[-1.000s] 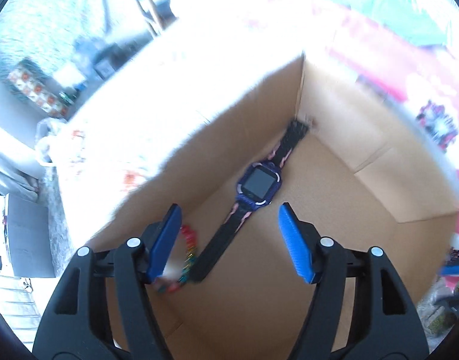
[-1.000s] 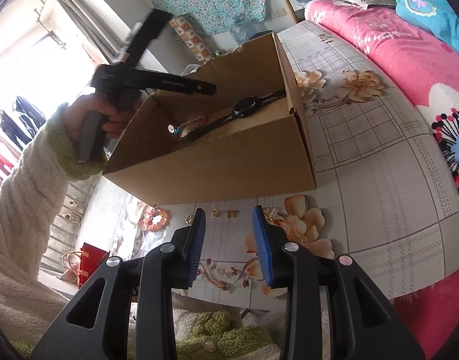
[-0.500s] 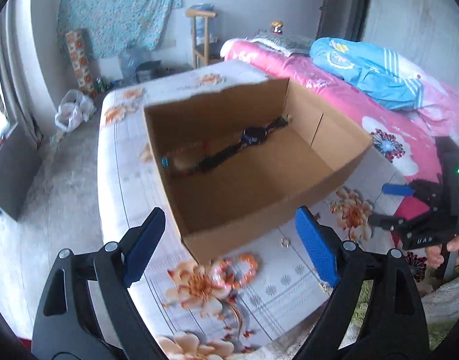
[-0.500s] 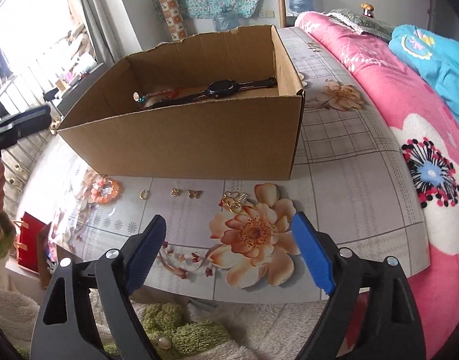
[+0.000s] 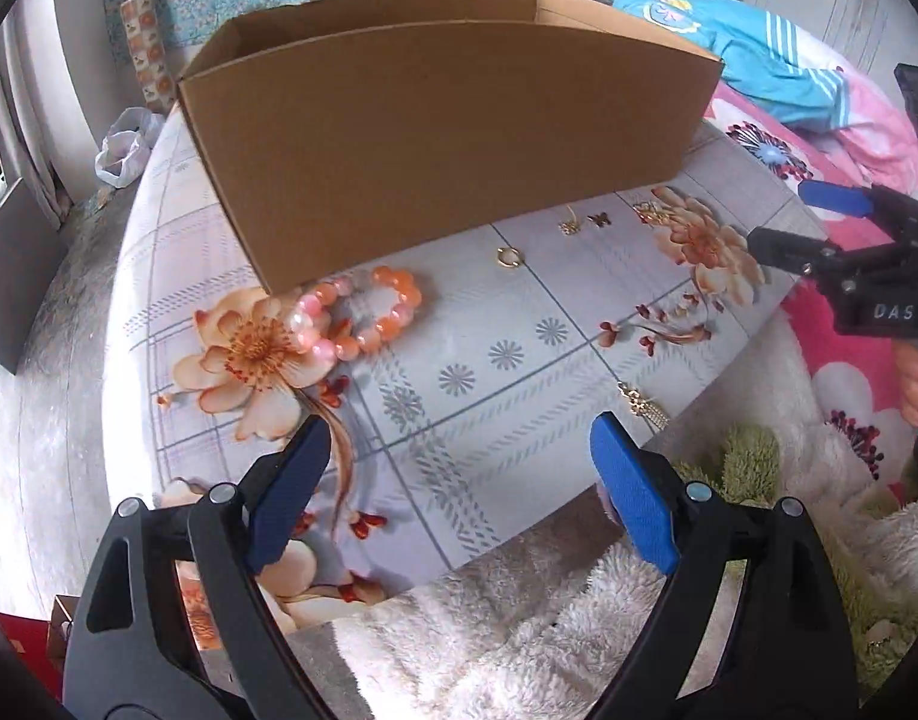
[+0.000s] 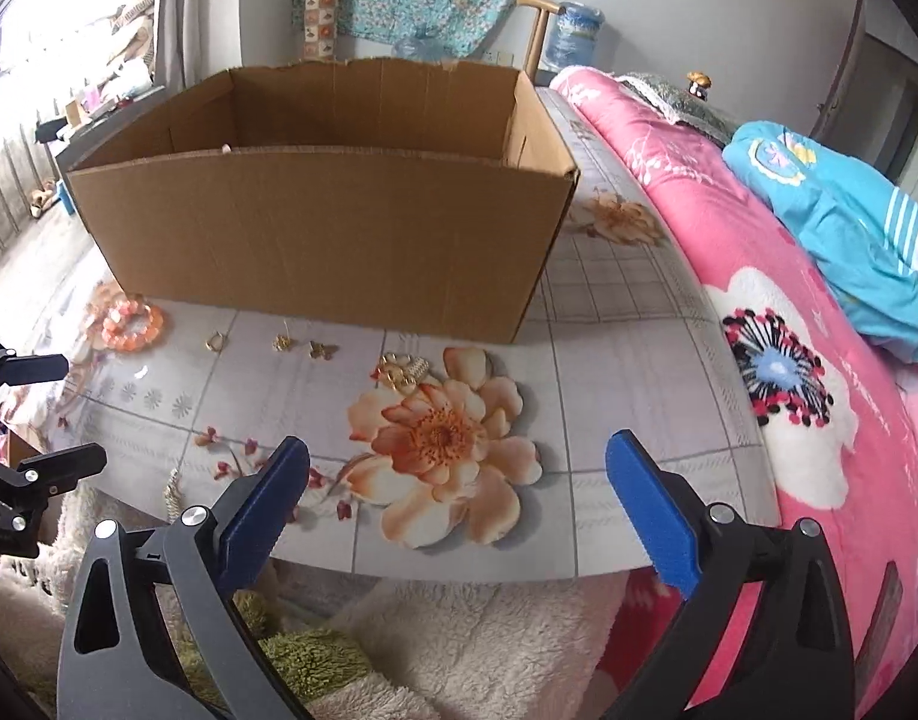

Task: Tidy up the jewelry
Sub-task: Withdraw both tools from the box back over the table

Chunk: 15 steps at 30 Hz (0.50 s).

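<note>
Jewelry lies loose on the floral-print tiled surface (image 5: 519, 360), in a row along the near wall of the open brown cardboard box (image 5: 447, 120).

Left to right, left wrist view:
- Orange-and-pink beaded bracelet (image 5: 363, 315), touching the box's near left corner. Closed ring lying flat, so no long axis. Judged light and slippery, with hard round beads on a soft cord; pinch across one side of the loop.
- Small gold ring (image 5: 508, 257), flat. Tiny and stiff, likely to skid; needs a pinch low against the surface.
- Two small gold charms (image 5: 582, 223), one butterfly-shaped. Orientation too small to tell.
- Tangled gold cluster (image 5: 651, 213), near the box's right corner. Limp, judged prone to snag.
- Gold chain piece (image 5: 639, 405), at the surface's near edge. Long axis runs roughly along that edge; limp, could slip off.

Left gripper (image 5: 459, 495): jaws wide apart, nothing between them, above the near edge. Right gripper (image 6: 459, 516): jaws have just been opening, now wide, nothing between them.
</note>
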Tool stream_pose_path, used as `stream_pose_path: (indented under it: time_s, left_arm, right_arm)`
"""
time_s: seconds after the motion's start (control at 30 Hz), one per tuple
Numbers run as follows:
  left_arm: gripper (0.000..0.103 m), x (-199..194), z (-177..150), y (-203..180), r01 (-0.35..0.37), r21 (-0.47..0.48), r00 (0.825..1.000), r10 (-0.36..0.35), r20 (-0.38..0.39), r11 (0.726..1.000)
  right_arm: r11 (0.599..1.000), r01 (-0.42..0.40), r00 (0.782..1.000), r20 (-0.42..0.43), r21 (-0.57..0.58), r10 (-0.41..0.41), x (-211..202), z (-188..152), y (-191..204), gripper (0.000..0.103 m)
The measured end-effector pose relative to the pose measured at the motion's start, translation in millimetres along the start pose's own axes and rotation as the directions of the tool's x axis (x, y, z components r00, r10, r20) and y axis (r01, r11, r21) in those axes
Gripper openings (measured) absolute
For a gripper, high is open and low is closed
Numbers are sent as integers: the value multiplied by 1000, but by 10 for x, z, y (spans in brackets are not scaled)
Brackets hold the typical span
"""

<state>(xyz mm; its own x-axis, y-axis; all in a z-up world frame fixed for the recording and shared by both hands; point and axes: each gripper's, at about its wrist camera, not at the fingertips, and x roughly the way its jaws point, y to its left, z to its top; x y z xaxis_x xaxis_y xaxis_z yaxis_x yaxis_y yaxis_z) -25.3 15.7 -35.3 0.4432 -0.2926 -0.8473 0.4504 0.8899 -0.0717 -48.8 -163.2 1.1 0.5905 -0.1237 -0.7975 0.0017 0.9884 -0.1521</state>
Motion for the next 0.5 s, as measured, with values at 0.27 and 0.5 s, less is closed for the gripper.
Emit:
stream_pose_path:
  time_s: [0.27,0.5]
  left_arm:
    - [84,216,89,-114,-76,-21,997,75,-36,997]
    - [88,243,133,-75,-108,-70,994,106,-35,992]
  right_arm:
    - [997,46,997,-62,70,-42,270,-55,-86,96]
    - [993,13,994,-113,116,0,486,-51,-229,96]
